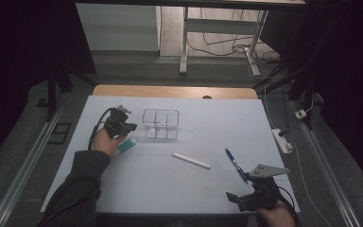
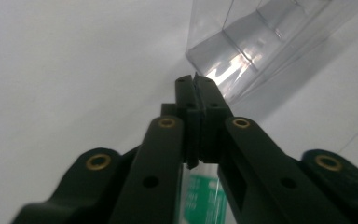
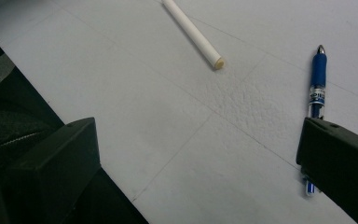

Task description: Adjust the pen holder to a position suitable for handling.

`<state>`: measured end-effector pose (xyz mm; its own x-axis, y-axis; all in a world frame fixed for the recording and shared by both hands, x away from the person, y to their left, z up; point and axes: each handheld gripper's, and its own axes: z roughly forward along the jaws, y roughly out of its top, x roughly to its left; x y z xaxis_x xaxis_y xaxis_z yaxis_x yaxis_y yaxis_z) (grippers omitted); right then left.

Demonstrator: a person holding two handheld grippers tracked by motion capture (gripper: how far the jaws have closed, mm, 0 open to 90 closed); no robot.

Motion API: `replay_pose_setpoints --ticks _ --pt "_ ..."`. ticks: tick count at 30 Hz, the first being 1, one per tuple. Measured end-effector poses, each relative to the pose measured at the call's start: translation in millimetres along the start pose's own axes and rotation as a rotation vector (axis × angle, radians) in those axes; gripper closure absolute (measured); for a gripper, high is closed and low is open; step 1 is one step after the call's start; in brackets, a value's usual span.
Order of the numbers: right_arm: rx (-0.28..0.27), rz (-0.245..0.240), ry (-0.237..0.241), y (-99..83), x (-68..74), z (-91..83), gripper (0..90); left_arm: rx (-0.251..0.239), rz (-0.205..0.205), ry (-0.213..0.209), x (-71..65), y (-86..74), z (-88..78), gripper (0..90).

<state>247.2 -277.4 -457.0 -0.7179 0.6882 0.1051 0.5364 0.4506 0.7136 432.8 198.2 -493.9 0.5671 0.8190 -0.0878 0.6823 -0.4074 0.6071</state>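
High view, surface: a white sheet is spread over a wooden table; faint grid lines are seen on it.
High view, room: a dim grey floor is seen around the table, with a white desk frame beyond the far edge, loose cables under it, and a power strip on the floor at the right.
High view, left gripper: held over the sheet's far left part; a clear divided box stands just beyond its fingertips, and a green-and-white tube lies just beneath and behind them, by the hand.
High view, right gripper: held low at the near right edge; a blue pen lies just beyond its fingertips, and a white stick lies farther out, between the two grippers.
Left gripper view, fingers: the jaws are seen pressed together with nothing between them; the pads meet tip to tip.
Left gripper view, extra detail: the box's clear wall is seen just past the fingertips, apart from them; the tube's green print is glimpsed below the jaws, behind the tips.
Right gripper view, fingers: the jaws are spread wide, with bare sheet between them and nothing held.
Right gripper view, extra detail: the pen is seen passing under the right-hand finger, its tip pointing away; whether they touch cannot be told. The stick's cut end lies well ahead of the fingertips. An embossed texture of the sheet is seen here.
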Motion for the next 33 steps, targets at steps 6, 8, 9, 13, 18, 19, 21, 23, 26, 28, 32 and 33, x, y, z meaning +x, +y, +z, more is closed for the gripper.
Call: replay_pose_setpoints --ticks 6,8,9,13,18,19,21,23,26,28,32,33 --pt "0.001 0.000 0.001 0.0 -0.1 -0.1 0.0 0.017 -0.025 0.008 -3.8 12.9 18.2 88.8" --pt "0.002 -0.003 0.000 -0.1 0.1 0.2 0.0 0.015 -0.025 -0.007 -5.4 15.6 20.3 88.8" --pt "0.002 -0.003 0.000 -0.1 0.1 0.2 0.0 0.019 -0.018 0.004 -7.4 16.6 20.6 88.8" --pt "0.003 -0.005 -0.001 -0.1 0.2 0.3 0.0 0.034 -0.012 0.018 -9.7 16.8 20.7 88.8" --pt "0.008 -0.010 -0.001 0.3 1.0 0.7 0.0 0.037 -0.006 0.006 -13.0 17.7 21.6 88.9" --pt "0.009 -0.011 -0.003 0.3 1.0 0.7 0.0 0.038 -0.002 0.003 -14.4 18.4 22.0 88.9" --pt "0.009 -0.011 -0.003 0.3 1.0 0.8 0.0 0.038 0.005 -0.007 -17.6 20.0 23.2 88.8" --pt "0.008 -0.010 -0.001 0.2 0.8 0.7 0.0 0.038 0.011 -0.014 -20.8 21.5 24.4 88.9" --pt "0.009 -0.012 -0.001 0.2 0.7 0.6 0.0 0.038 0.019 -0.022 -25.0 23.2 25.6 88.8" --pt "0.009 -0.013 -0.001 0.2 0.8 0.7 0.0 0.039 0.025 -0.029 -27.5 24.2 26.0 88.9" --pt "0.011 -0.014 -0.003 0.3 0.8 0.6 0.0 0.035 0.031 -0.039 -30.9 26.2 26.7 88.8" --pt "0.010 -0.013 -0.003 0.2 0.9 0.7 0.0 0.032 0.032 -0.040 -31.9 26.8 27.1 88.8"
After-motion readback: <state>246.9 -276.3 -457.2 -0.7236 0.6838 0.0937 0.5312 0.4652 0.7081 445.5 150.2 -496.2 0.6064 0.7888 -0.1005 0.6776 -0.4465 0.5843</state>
